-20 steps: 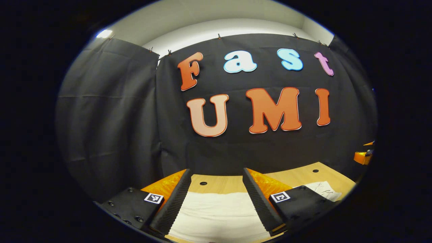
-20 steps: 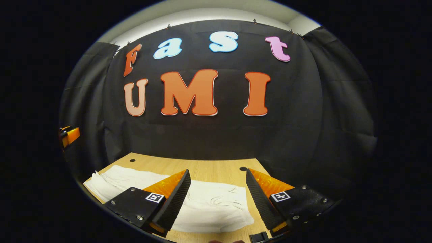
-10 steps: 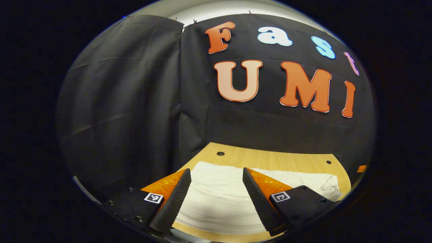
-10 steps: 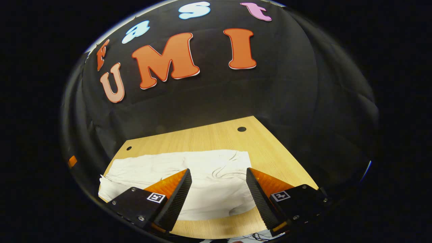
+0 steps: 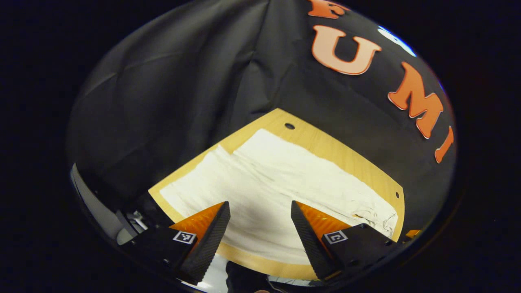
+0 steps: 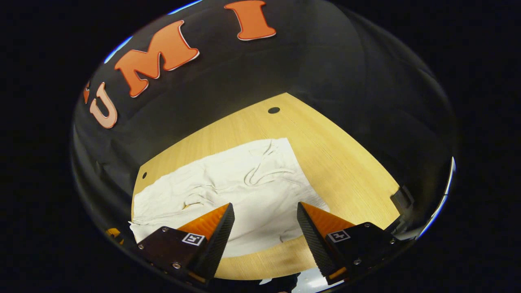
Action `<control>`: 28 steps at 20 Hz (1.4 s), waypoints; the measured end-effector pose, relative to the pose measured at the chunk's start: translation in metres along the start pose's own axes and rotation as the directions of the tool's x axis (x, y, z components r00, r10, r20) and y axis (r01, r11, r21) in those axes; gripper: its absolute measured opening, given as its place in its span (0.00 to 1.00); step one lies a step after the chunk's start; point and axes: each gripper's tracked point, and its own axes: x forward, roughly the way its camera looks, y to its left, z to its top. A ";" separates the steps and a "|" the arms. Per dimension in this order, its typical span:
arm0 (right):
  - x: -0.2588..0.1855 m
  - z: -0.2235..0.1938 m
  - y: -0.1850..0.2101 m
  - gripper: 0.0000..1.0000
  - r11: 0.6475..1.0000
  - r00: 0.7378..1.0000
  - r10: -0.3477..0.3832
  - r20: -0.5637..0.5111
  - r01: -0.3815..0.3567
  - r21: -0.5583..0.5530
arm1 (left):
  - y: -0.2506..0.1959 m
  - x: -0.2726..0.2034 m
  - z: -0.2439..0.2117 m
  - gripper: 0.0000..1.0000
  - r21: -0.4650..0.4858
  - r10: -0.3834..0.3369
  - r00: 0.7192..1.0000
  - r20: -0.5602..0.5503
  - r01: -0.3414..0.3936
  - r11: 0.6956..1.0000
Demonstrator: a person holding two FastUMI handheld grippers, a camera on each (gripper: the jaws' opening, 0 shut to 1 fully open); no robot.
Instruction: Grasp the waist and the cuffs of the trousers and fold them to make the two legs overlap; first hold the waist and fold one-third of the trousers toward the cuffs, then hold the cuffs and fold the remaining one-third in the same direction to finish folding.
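White trousers (image 5: 281,183) lie flat on the wooden table (image 6: 333,162). Above them, the left gripper (image 5: 258,224) and right gripper (image 6: 264,226) hover with jaws wide apart, holding and touching nothing.

A light wooden table (image 6: 338,162) with small round holes (image 6: 274,110).

I work in a recording booth, not a home: black cloth wall (image 5: 171,101) hangs close around a bare wooden table (image 6: 338,162) with drilled holes (image 6: 273,110), and my grippers carry printed marker tags (image 6: 193,239)
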 end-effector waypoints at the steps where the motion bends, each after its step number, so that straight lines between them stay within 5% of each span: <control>1: 0.004 -0.006 -0.004 0.92 1.000 1.000 -0.007 -0.026 0.008 0.022 | 0.005 0.016 -0.013 0.99 -0.038 0.009 1.000 -0.027 -0.010 0.999; 7: 0.027 -0.030 -0.016 0.91 0.993 0.987 -0.015 -0.158 0.033 0.112 | 0.028 0.041 -0.063 0.99 -0.243 0.031 0.983 -0.180 -0.075 0.967; 15: 0.046 -0.030 -0.019 0.91 0.984 0.978 -0.024 -0.209 0.060 0.167 | 0.090 0.070 -0.072 1.00 -0.465 -0.003 0.963 -0.269 -0.127 0.876; 23: 0.054 -0.036 -0.020 0.91 0.977 0.970 -0.037 -0.239 0.085 0.196 | 0.123 0.097 -0.066 0.99 -0.527 -0.019 0.961 -0.275 -0.134 0.840; 26: 0.057 -0.037 -0.023 0.91 0.974 0.972 -0.035 -0.233 0.086 0.211 | 0.125 0.112 -0.053 0.96 -0.544 -0.030 0.968 -0.247 -0.113 0.832; 28: 0.059 -0.040 -0.026 0.91 0.969 0.970 -0.045 -0.240 0.100 0.224 | 0.122 0.123 -0.047 0.85 -0.534 -0.037 0.971 -0.235 -0.097 0.840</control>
